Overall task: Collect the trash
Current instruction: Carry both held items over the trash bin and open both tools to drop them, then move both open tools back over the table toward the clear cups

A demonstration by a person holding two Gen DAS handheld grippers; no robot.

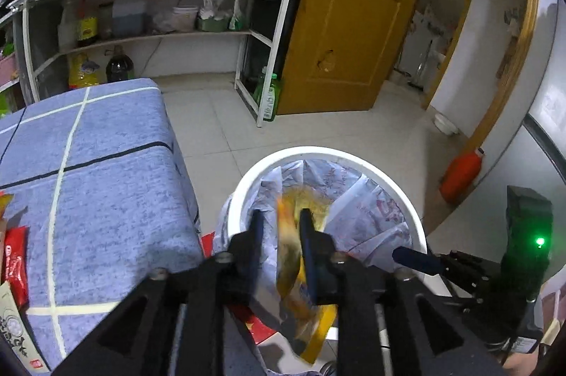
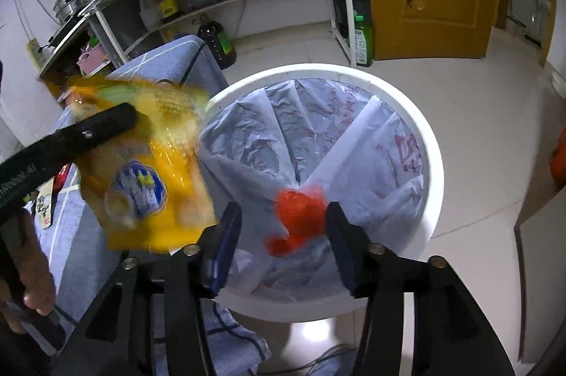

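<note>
A white round trash bin (image 1: 406, 199) (image 2: 433, 163) with a pale plastic liner stands on the floor beside the blue-clothed table (image 1: 99, 163). My left gripper (image 1: 281, 223) holds a yellow snack wrapper (image 1: 297, 269) (image 2: 148, 170) against its right finger, over the bin's near rim. The jaws stand apart, so the grip is unclear. My right gripper (image 2: 283, 220) is open above the bin; a blurred red wrapper (image 2: 299, 216) hangs between its jaws, apart from both. The right gripper's finger also shows in the left wrist view (image 1: 417, 261).
More wrappers lie at the table's left edge, among them a red one (image 1: 16, 262). A kitchen shelf unit (image 1: 159, 32) with bottles, a yellow door (image 1: 353, 39), green bottles (image 1: 269, 96) and an orange bottle (image 1: 461, 176) on the tiled floor surround the bin.
</note>
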